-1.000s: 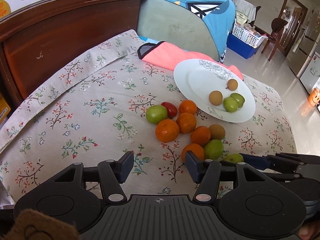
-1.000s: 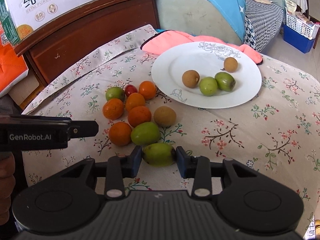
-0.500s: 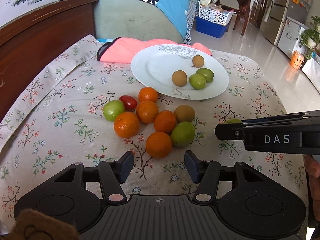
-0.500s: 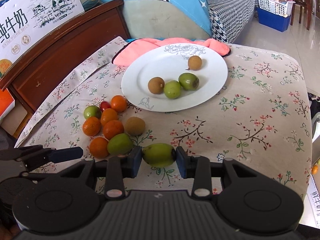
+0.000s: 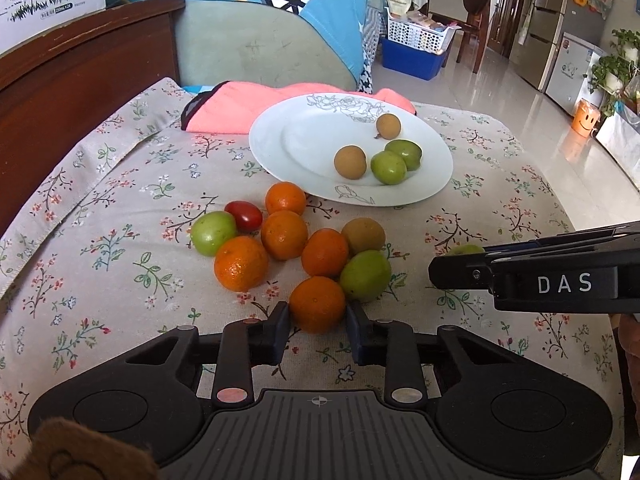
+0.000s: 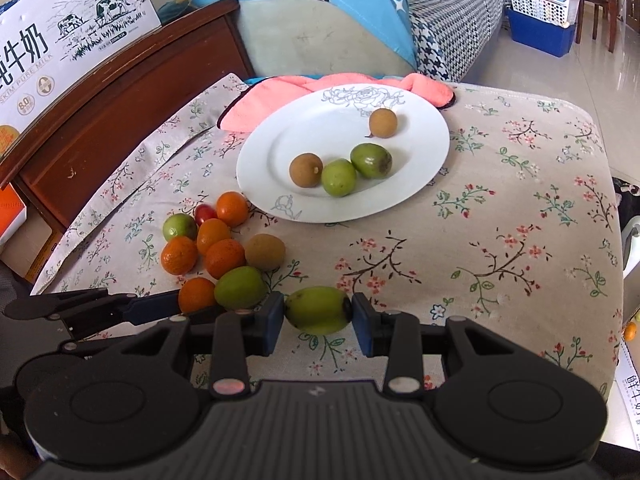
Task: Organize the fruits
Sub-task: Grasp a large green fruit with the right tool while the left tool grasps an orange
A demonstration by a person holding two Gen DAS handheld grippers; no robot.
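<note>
white plate (image 6: 416, 184) w/ 2 green fruits (image 6: 356, 170), 2 brown fruits (image 6: 306, 169)

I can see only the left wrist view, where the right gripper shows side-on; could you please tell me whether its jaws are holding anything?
Observer: Yes. The right gripper has its jaws shut on an oval green fruit, gripped at its two ends.
Operator: Thank you. Is anything between that fruit and the plate?
Observer: In the right wrist view the white plate lies ahead of the jaws, with only bare floral cloth between them.
</note>
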